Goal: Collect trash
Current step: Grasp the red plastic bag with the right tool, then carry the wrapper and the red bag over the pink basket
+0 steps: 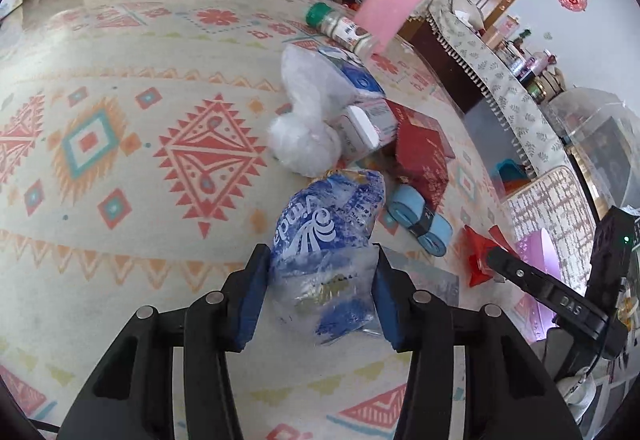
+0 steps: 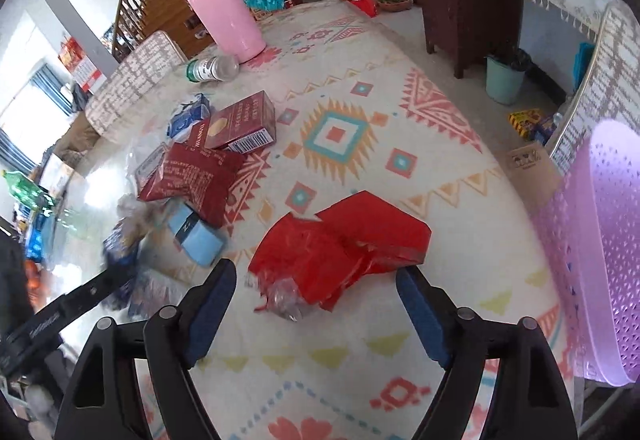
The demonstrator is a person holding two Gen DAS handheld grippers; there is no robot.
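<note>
Your left gripper (image 1: 320,292) has its blue pads pressed against both sides of the crumpled blue-and-white plastic wrapper (image 1: 328,240); the film bulges out past the fingertips, so it reads as clamped on it. Thin film slips easily, so lift slowly and check that the whole wrapper comes up off the table (image 1: 120,200), not just a fold of it.

Your right gripper (image 2: 316,304) stands wide apart and holds nothing. The red plastic bag (image 2: 344,244) lies flat on the table just ahead of the fingertips and between their lines, with a knot of clear plastic at its near edge. Lower the fingers until they straddle the raised, wrinkled middle of the bag, then close; a pinch on the flat edge would likely slide off.

The purple perforated basket (image 2: 600,240) stands to the right of that gripper, past the table edge, and looks like the likely place for the trash.

Beyond both grippers lies the rest of the pile: a light-blue packet (image 2: 196,236), a dark-red pouch (image 2: 192,176), a dark-red box (image 2: 244,124) and a white plastic bag (image 1: 304,112). Farthest off are a small bottle (image 2: 212,69) lying on its side and an upright pink flask (image 2: 224,16); the flask looks like something to leave alone.
</note>
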